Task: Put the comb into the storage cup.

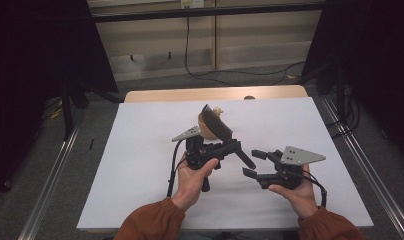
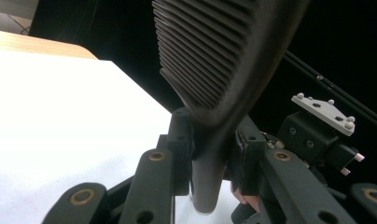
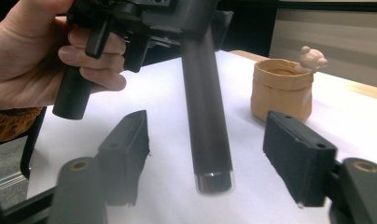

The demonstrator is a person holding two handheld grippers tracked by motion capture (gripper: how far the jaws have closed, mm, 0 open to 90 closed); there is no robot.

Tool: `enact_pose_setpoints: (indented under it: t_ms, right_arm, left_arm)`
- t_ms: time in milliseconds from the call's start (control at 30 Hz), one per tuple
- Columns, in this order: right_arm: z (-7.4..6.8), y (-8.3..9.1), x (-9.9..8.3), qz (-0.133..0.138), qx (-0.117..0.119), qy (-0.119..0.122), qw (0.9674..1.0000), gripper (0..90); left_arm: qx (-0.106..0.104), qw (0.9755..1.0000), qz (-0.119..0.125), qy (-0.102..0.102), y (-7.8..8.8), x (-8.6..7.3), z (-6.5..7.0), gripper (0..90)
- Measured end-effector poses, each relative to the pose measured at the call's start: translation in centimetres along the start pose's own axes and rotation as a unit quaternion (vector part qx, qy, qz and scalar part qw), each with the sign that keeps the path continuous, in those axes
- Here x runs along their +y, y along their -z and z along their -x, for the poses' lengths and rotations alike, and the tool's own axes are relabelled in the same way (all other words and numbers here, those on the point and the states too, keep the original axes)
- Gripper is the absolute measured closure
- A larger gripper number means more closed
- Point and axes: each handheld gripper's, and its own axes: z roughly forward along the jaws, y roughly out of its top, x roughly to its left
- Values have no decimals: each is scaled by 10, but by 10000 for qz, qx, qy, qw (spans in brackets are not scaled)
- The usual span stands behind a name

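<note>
A black tool with a ribbed, paddle-shaped head [image 2: 214, 51] and a round dark handle [image 3: 205, 107] is held above the white table. My left gripper [image 1: 225, 147] is shut on the handle just below the head [image 1: 217, 122]; in the left gripper view both jaws press on the stem. My right gripper [image 1: 255, 164] is open, just right of the handle's free end [image 1: 247, 160]. In the right gripper view the handle's shiny tip [image 3: 213, 181] hangs between the two pads [image 3: 298, 154] with a gap on each side.
A tan pouch-shaped pot [image 1: 207, 129] with a small bear figure [image 3: 312, 58] on its rim stands behind the tool's head. The white board [image 1: 140, 150] lies on a wooden table [image 1: 215, 93]. Metal rails [image 1: 55, 170] run along both sides on the floor.
</note>
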Motion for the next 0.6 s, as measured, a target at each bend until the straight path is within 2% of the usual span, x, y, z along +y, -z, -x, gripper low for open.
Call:
enact_pose_setpoints:
  t_ms: [100, 167, 267, 367, 500, 600]
  right_arm:
    - [0, 0, 0, -15, -84, -58, 9999, 209]
    - [1, 1, 0, -24, -109, -63, 9999, 202]
    - [1, 2, -1, -40, -221, -147, 9996, 128]
    - [3, 5, -2, -101, -316, -223, 9992, 146]
    - [4, 9, -2, -34, -401, -325, 9987, 104]
    - [3, 11, -2, -29, -511, -352, 9981, 89]
  left_arm:
    - [45, 10000, 18, -10, 2, 1, -2, 731]
    - [87, 10000, 23, -11, 3, 2, -4, 731]
    - [140, 9999, 48, -14, 5, 3, -5, 731]
    - [216, 9997, -28, -62, 7, 4, -6, 731]
    - [306, 9994, -37, -128, 10, 6, -6, 731]
    - [371, 9990, -47, -260, 13, 8, -6, 731]
